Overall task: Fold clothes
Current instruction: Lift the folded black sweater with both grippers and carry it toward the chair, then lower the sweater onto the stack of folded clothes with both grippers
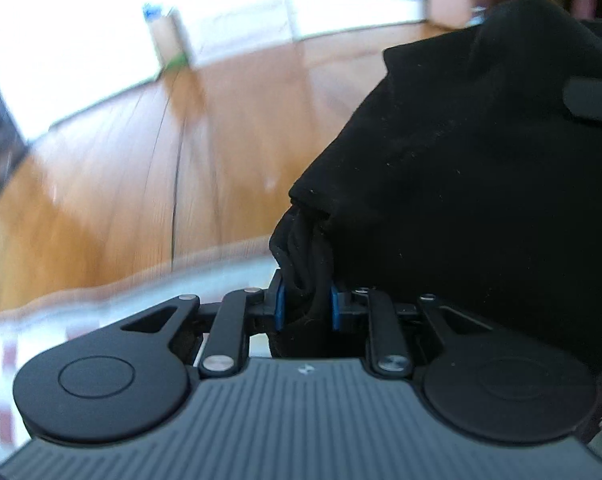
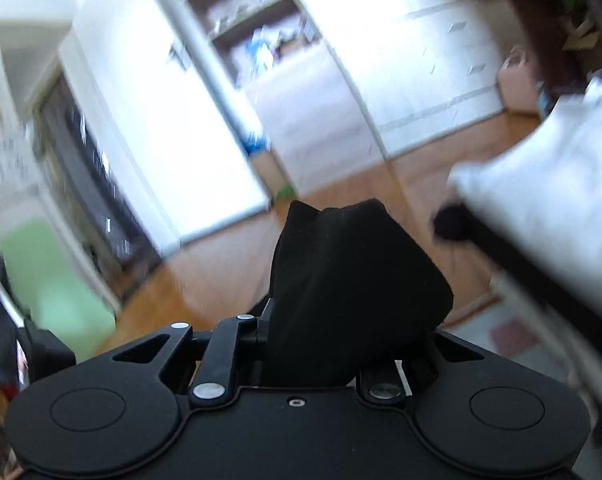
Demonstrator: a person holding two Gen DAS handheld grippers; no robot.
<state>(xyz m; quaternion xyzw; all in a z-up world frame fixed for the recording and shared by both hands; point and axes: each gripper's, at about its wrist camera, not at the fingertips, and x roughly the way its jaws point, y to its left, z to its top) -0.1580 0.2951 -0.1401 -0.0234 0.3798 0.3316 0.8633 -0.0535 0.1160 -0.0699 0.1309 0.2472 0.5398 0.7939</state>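
Left wrist view: our left gripper (image 1: 306, 306) pinches a bunched edge of the black garment (image 1: 461, 184) between its blue pads (image 1: 278, 300), cloth lifted above the wooden floor (image 1: 121, 200), which lies open to the left. Our right gripper (image 2: 343, 332) clamps another fold of it; white cupboards (image 2: 421, 60) stand beyond.

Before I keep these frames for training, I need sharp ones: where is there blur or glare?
Left wrist view: the wooden floor is motion-smeared, the top blown out white; the black garment and left gripper are sharper. Right wrist view: cabinets are streaked and overexposed; the right gripper stays sharp.
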